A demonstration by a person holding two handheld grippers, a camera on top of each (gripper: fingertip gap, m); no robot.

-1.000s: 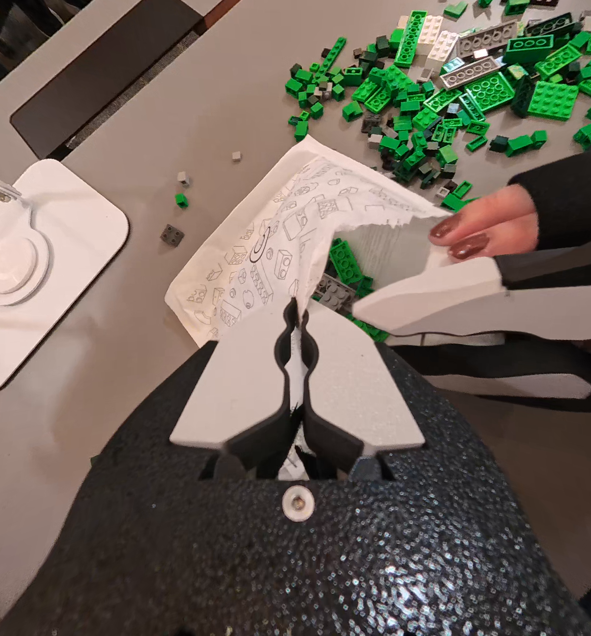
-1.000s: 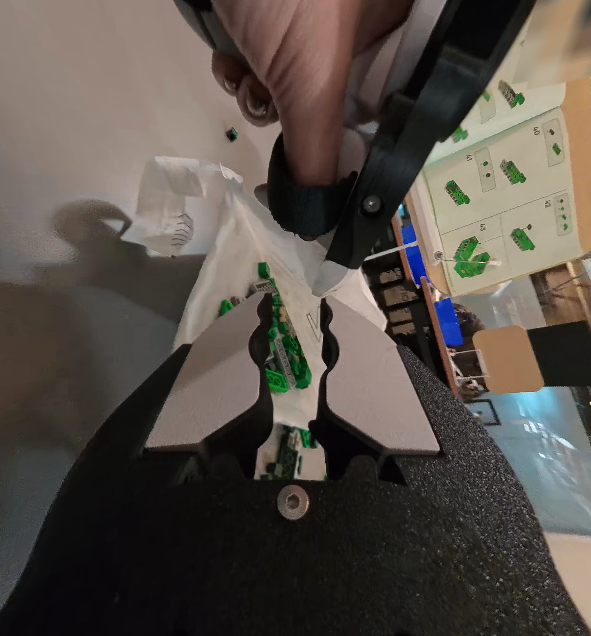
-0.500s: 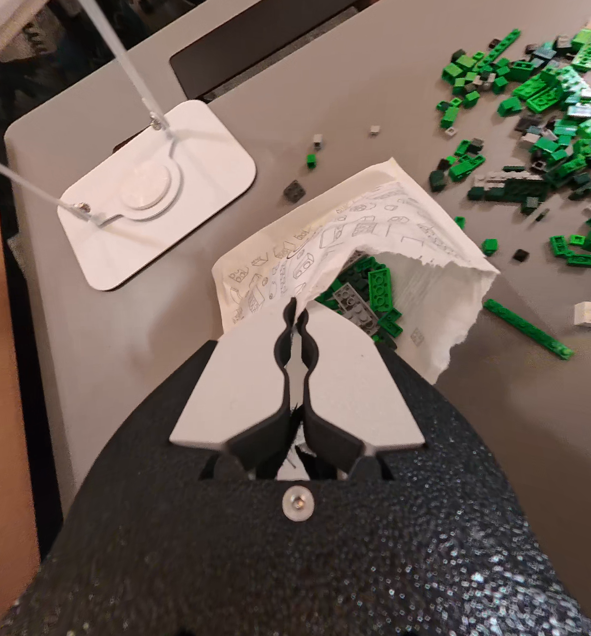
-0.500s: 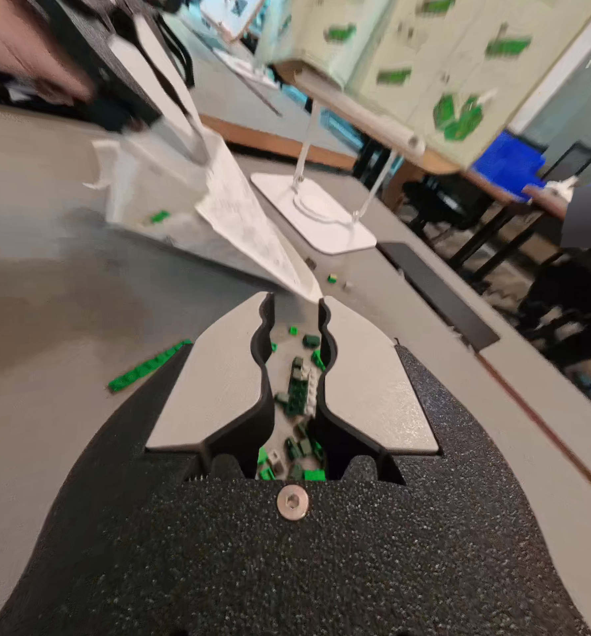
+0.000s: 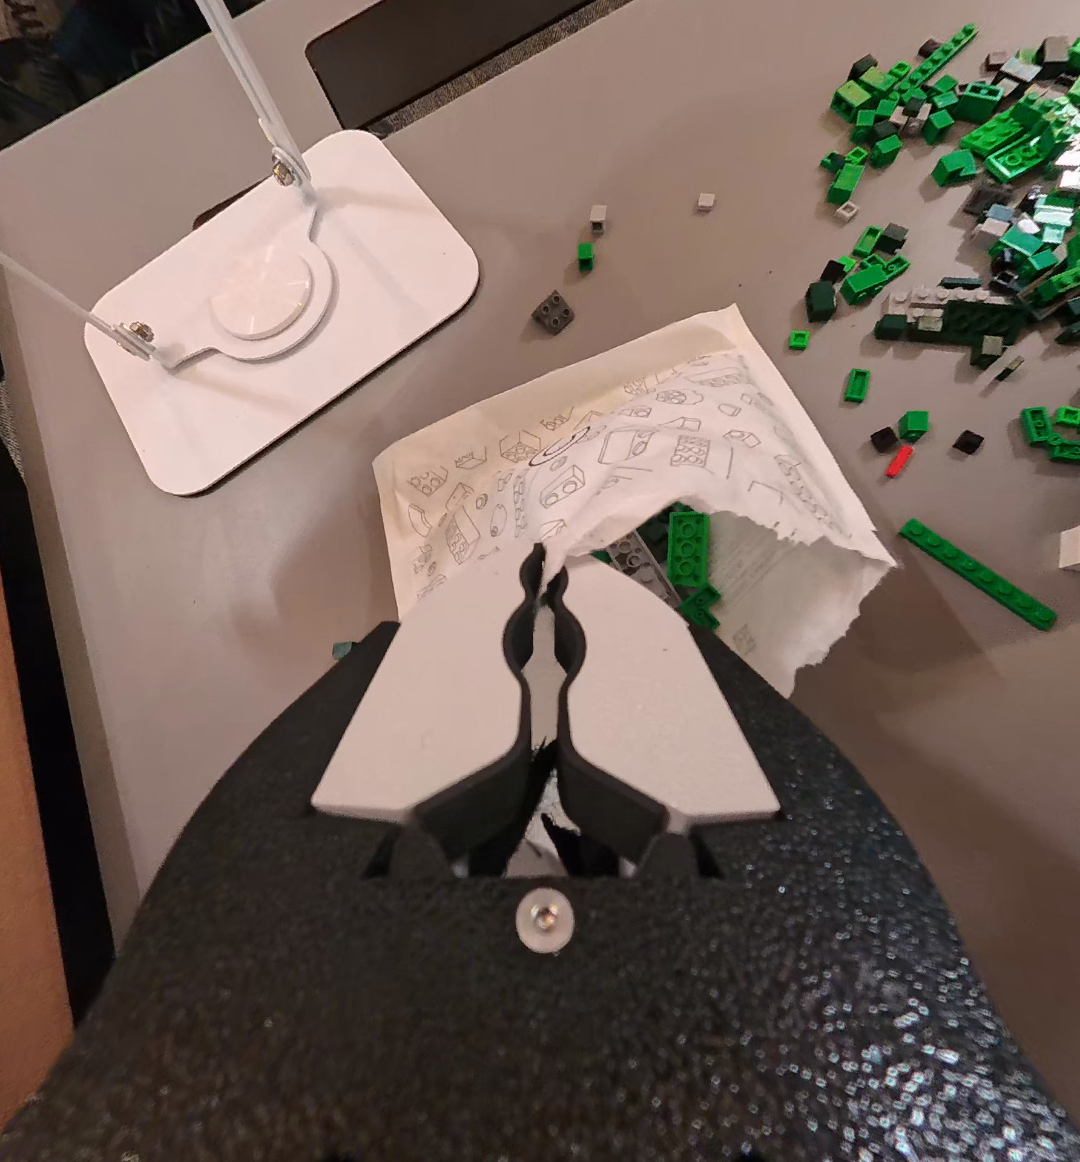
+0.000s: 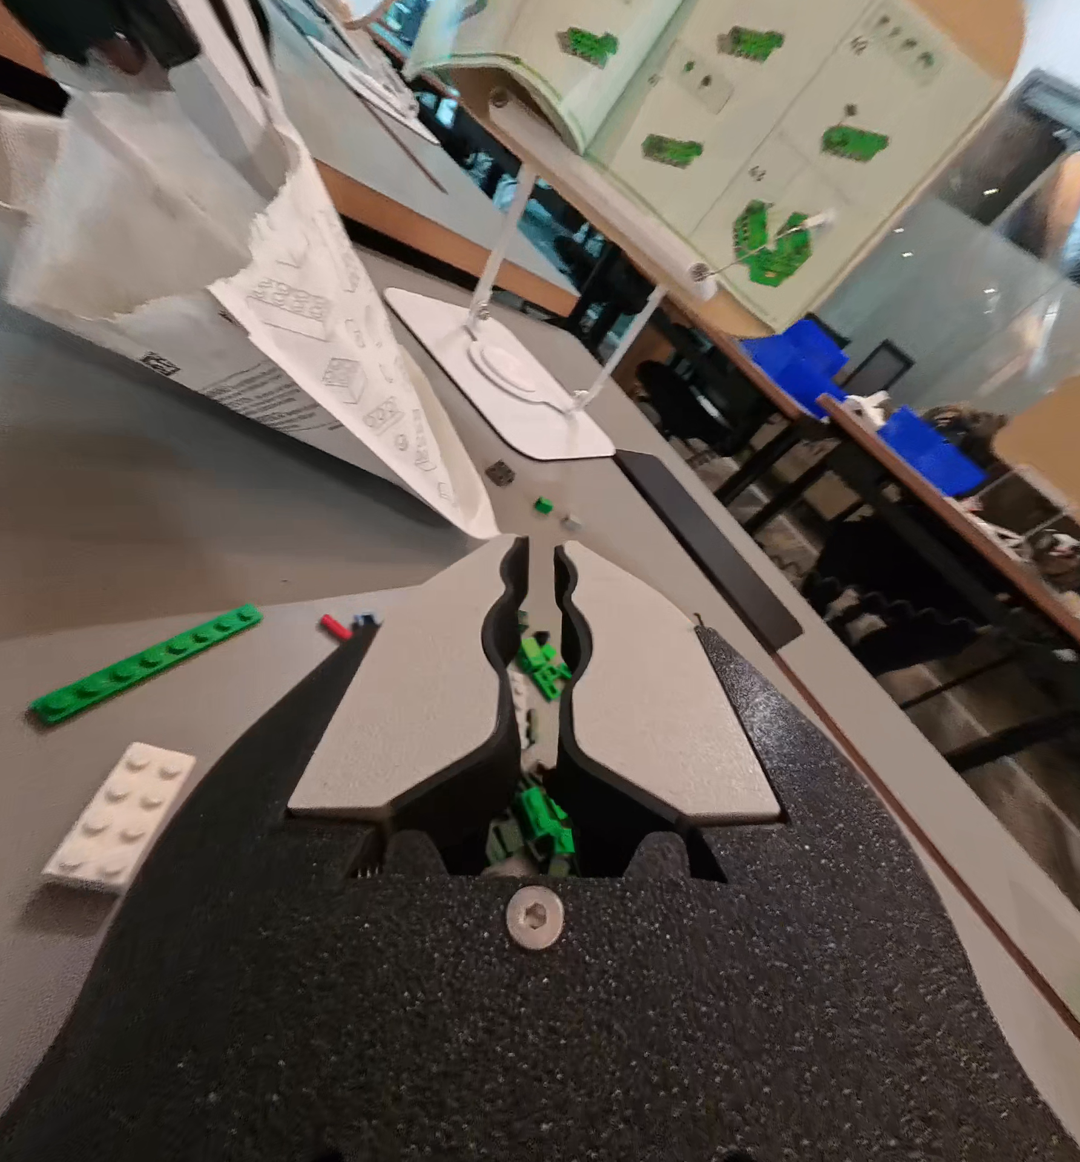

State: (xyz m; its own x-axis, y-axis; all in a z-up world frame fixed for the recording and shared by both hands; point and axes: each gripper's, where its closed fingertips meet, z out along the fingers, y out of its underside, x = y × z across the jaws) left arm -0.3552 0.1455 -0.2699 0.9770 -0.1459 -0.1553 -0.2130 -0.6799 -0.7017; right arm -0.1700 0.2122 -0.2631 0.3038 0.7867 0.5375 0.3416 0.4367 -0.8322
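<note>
Right gripper [image 6: 540, 553] hovers narrowly parted over green bricks [image 6: 540, 660].

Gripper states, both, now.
Left gripper: shut on the torn paper bag.
Right gripper: open a little, holding nothing, above the green bricks.

The left tool [image 5: 547, 569] is clamped on the torn edge of the white paper bag [image 5: 644, 453], its pale fingers [image 5: 443, 704] pressed together with paper caught between the wavy black pads, holding that edge raised. The right tool [image 6: 540, 553] hangs low, just beside the bag's far corner, its fingers [image 6: 657, 685] a narrow gap apart and holding nothing.
</note>
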